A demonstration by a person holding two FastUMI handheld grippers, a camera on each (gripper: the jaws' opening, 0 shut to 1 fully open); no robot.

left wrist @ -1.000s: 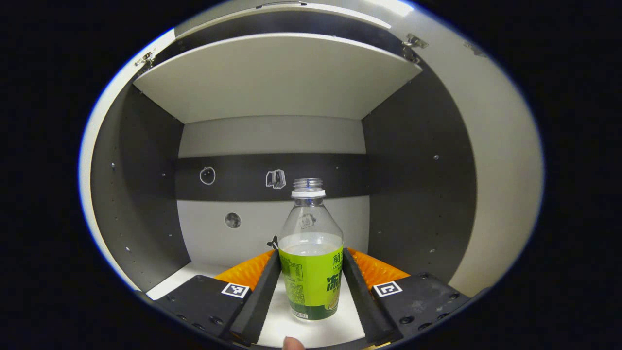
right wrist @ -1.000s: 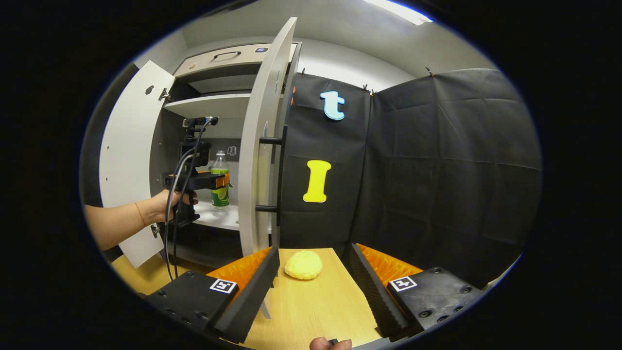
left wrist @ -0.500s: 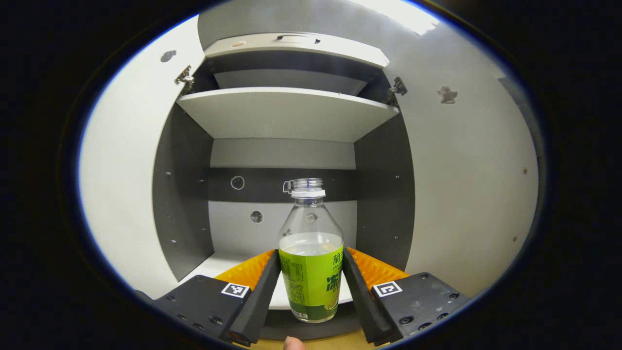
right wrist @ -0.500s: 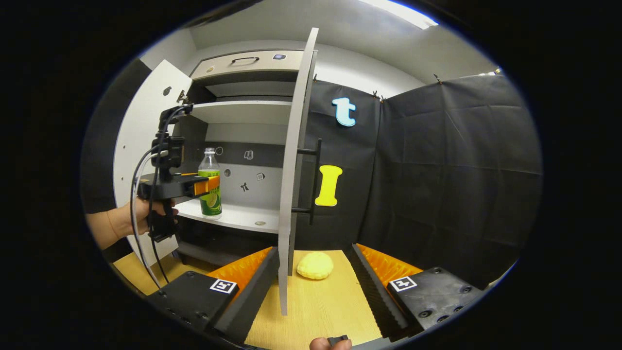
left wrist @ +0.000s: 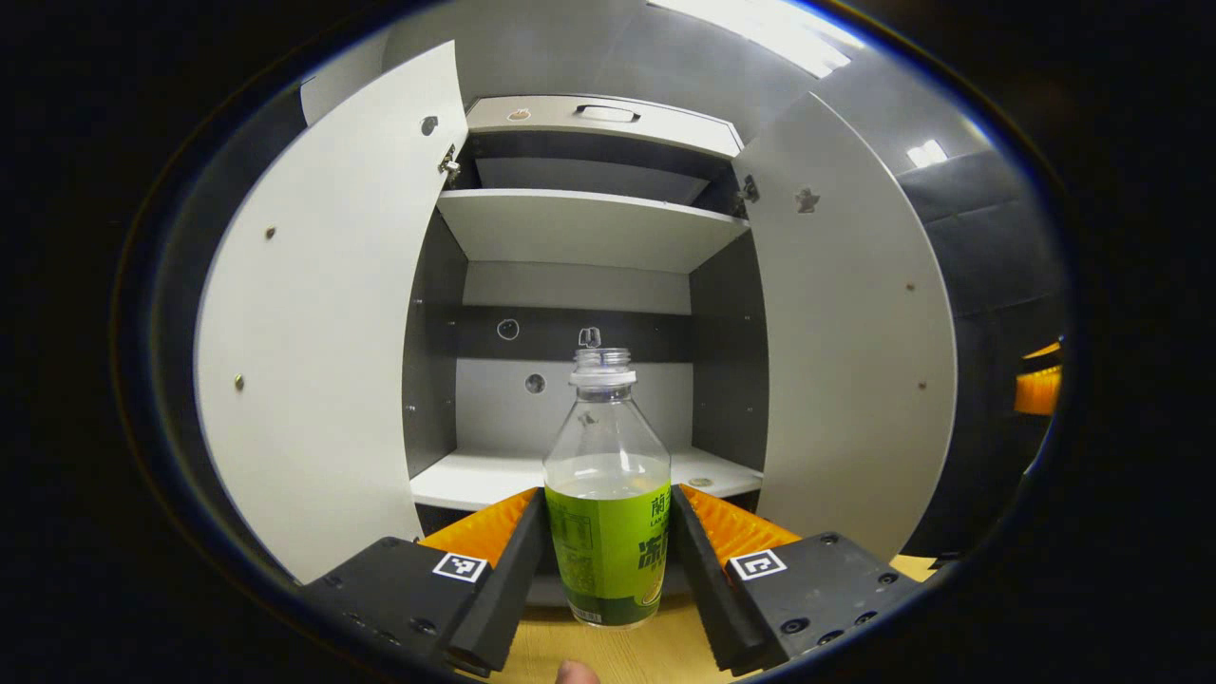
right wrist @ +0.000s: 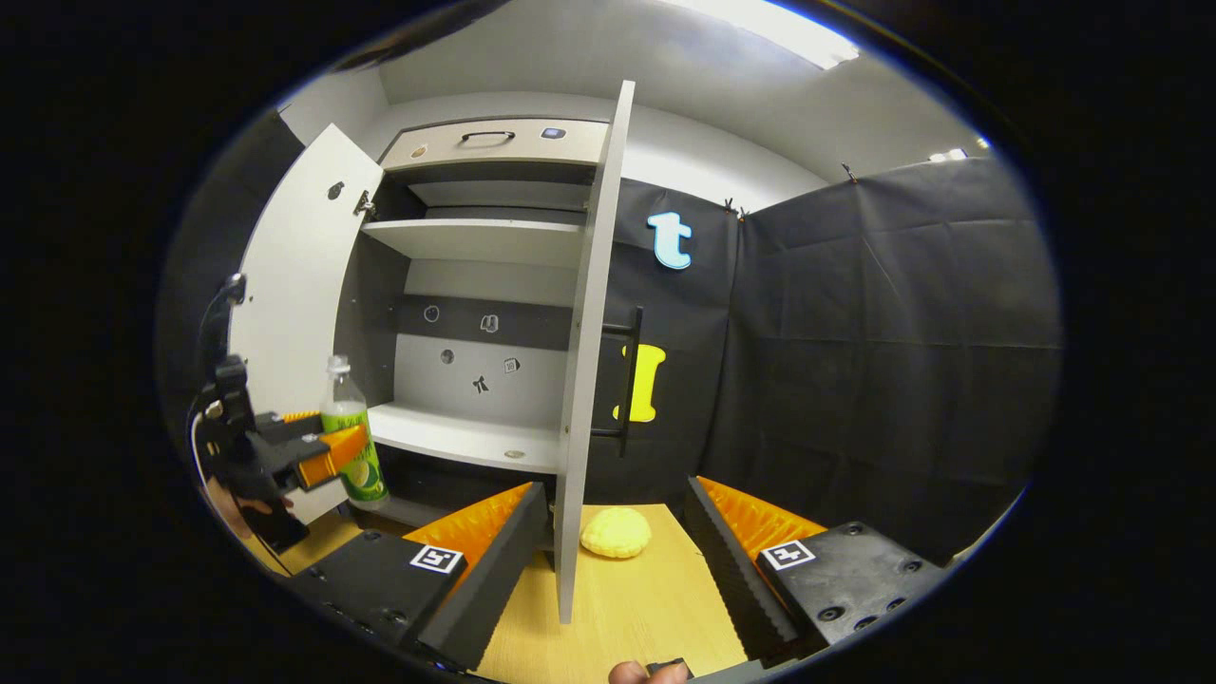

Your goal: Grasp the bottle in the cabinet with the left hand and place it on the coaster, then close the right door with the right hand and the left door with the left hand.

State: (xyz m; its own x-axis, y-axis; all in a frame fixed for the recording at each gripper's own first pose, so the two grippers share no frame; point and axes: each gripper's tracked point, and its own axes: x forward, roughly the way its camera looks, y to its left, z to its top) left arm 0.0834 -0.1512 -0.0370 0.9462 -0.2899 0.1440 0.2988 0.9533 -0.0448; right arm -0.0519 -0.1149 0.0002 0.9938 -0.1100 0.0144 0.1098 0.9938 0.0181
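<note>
The bottle (left wrist: 608, 494) is clamped upright between both fingers of the left gripper (left wrist: 608, 556), held out in front of the cabinet (left wrist: 589, 285) above the wooden table (right wrist: 627, 608). The right gripper (right wrist: 613, 541) is spread apart and holds nothing. A yellow coaster (right wrist: 616, 532) lies beyond it, so placing appears to remain. Both the left door (left wrist: 323, 332) and right door (left wrist: 845, 332) are seen open, not yet closed.
</note>
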